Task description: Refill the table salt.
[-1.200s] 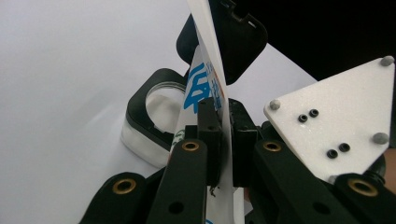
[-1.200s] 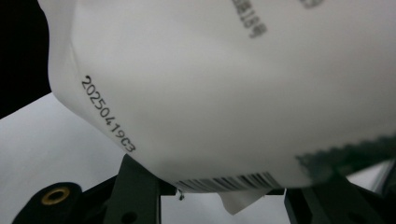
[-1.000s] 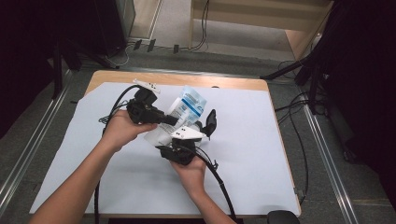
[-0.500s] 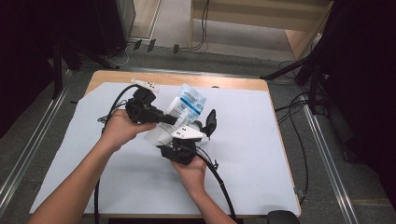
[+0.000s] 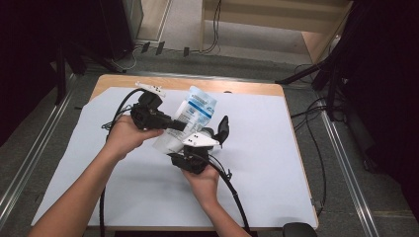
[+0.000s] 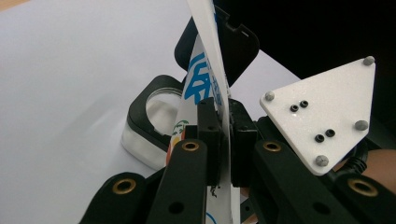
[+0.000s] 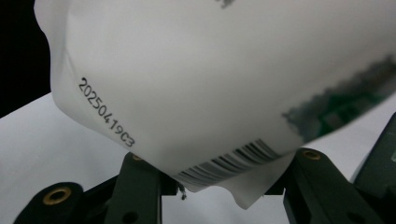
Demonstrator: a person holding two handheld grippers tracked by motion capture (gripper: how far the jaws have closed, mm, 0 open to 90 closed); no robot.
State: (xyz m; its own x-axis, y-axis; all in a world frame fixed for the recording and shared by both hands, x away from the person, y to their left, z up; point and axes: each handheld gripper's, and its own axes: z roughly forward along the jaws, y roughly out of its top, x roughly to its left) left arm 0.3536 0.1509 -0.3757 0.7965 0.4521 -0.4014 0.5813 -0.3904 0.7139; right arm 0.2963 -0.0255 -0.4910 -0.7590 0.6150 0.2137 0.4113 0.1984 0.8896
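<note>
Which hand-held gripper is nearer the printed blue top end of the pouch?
Left. The left hand-held gripper pinches the pouch just below that end; the right hand-held gripper grips its lower body.

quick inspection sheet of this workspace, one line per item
surface: wooden table under a white sheet, which looks smooth.
job's things: one white pouch with blue print, a barcode and a printed code, held up off the sheet between both grippers.
clutter: nothing seen on the sheet.
grippers: left gripper shut on the pouch's thin edge; right gripper has the pouch's lower end between its jaws, apparently gripped, pads hidden behind the film.
cables: one black cable loops off the left gripper, another cable trails from the right gripper off the near edge.
surroundings: grey floor, loose leads, dark stands and a wooden frame beyond the table.
</note>
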